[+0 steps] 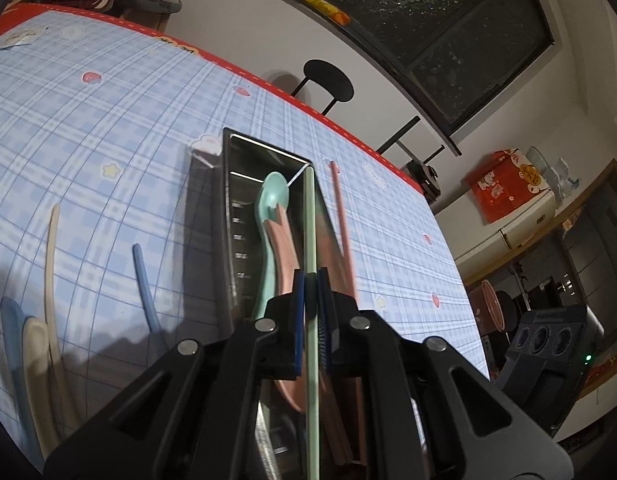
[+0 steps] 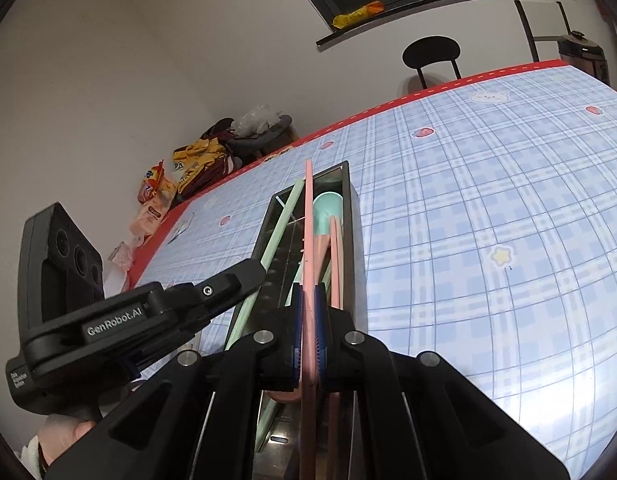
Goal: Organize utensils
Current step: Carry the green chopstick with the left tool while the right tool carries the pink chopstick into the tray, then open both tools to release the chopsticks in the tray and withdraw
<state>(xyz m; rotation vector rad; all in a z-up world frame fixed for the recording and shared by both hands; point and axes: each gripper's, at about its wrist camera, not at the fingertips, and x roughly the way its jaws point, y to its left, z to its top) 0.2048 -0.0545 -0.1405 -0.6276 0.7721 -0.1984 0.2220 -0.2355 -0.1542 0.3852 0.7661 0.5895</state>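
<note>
A long steel utensil box point(image 1: 264, 146) lies on the blue checked tablecloth. Inside it are a teal spoon point(image 1: 273, 196) and a pink spoon point(image 1: 286, 248). My left gripper point(image 1: 310, 280) is shut on a pale green chopstick point(image 1: 310, 220) that runs lengthwise over the box's right rim. My right gripper point(image 2: 308, 296) is shut on a pink chopstick point(image 2: 307, 232), held lengthwise over the box point(image 2: 354, 248). The green chopstick point(image 2: 280, 232) slants along the box's left rim in the right wrist view, beside the teal spoon point(image 2: 328, 208). The pink chopstick point(image 1: 342, 216) shows just right of the box.
On the cloth left of the box lie a blue chopstick point(image 1: 146, 292), a cream chopstick point(image 1: 50, 260), a blue spoon point(image 1: 12, 340) and a cream spoon point(image 1: 36, 360). A black chair point(image 1: 328, 84) stands beyond the table's red edge. Snack bags point(image 2: 160, 192) sit by the far corner.
</note>
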